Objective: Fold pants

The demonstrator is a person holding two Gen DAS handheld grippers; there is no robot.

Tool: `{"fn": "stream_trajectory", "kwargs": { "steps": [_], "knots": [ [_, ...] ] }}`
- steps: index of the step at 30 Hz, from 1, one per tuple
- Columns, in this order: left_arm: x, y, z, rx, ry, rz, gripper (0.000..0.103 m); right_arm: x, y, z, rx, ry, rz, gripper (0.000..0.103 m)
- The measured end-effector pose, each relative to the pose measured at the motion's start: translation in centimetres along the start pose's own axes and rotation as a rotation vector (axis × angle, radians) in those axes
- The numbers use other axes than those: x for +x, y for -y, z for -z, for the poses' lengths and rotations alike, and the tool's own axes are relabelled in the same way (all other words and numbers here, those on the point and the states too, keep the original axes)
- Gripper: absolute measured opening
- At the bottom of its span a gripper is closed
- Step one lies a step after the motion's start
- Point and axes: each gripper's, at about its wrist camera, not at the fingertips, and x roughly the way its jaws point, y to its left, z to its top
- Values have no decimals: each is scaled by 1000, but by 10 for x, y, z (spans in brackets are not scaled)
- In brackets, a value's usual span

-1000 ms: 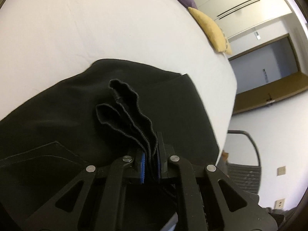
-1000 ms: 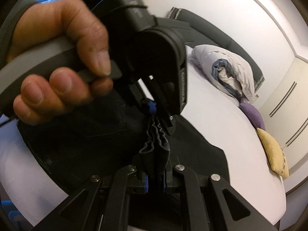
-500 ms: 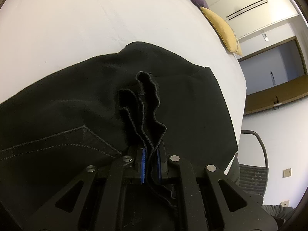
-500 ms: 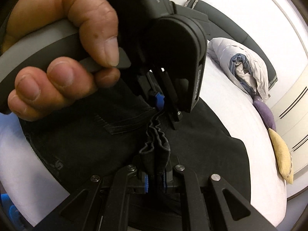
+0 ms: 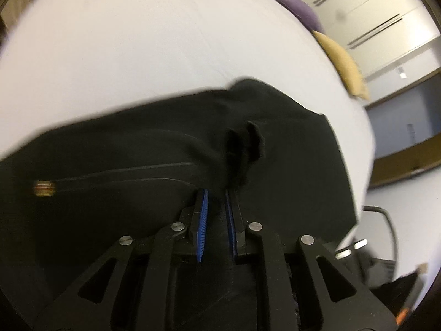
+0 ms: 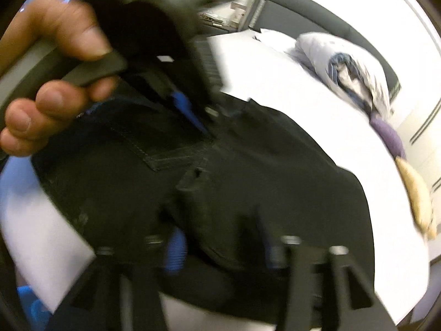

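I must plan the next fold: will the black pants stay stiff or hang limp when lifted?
Probably limp: the pants bunch into soft ruffles by the left gripper. Likely not slippery: the cloth looks matte. Stitched pocket areas may feel thicker.

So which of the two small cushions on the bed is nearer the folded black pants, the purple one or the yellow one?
The yellow cushion. It lies at the bed's edge closer to the black pants; the purple cushion sits beyond it, toward the head of the bed.

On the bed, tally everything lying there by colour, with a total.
Black: 1, the pants
White and blue: 1, the bundled bedding by the headboard
Purple: 1, a cushion
Yellow: 1, a cushion
Total: 4
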Motion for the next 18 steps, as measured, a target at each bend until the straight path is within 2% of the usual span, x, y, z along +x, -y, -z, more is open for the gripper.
{"fn": "stream_trajectory", "kwargs": {
  "steps": [3, 4, 6, 7, 9, 11, 13, 15, 16, 18],
  "knots": [
    [-22, 9, -1, 9, 76, -52, 12, -22, 48, 4, 133, 27, -154, 76],
    [-26, 16, -1, 26, 93, -41, 13, -26, 79, 6, 227, 39, -249, 75],
    [-28, 39, 2, 75, 114, 14, 13, -27, 135, 10, 387, 76, -355, 70],
    [-25, 53, 6, 100, 112, 53, 13, -22, 177, 14, 503, 99, -430, 70],
    [-10, 73, 15, 148, 78, 107, 13, -8, 236, 20, 648, 135, -542, 69],
    [11, 83, 27, 169, 32, 88, 13, 15, 289, 21, 766, 143, -619, 69],
    [29, 80, 39, 145, -12, 85, 13, 49, 328, 17, 832, 146, -751, 69],
    [39, 67, 50, 97, -29, 105, 12, 77, 348, 14, 876, 120, -745, 69],
    [37, 62, 55, 83, -11, 131, 12, 101, 358, 15, 912, 90, -792, 69],
    [37, 52, 60, 65, -4, 154, 12, 135, 364, 21, 970, 15, -808, 68]
  ]
}}
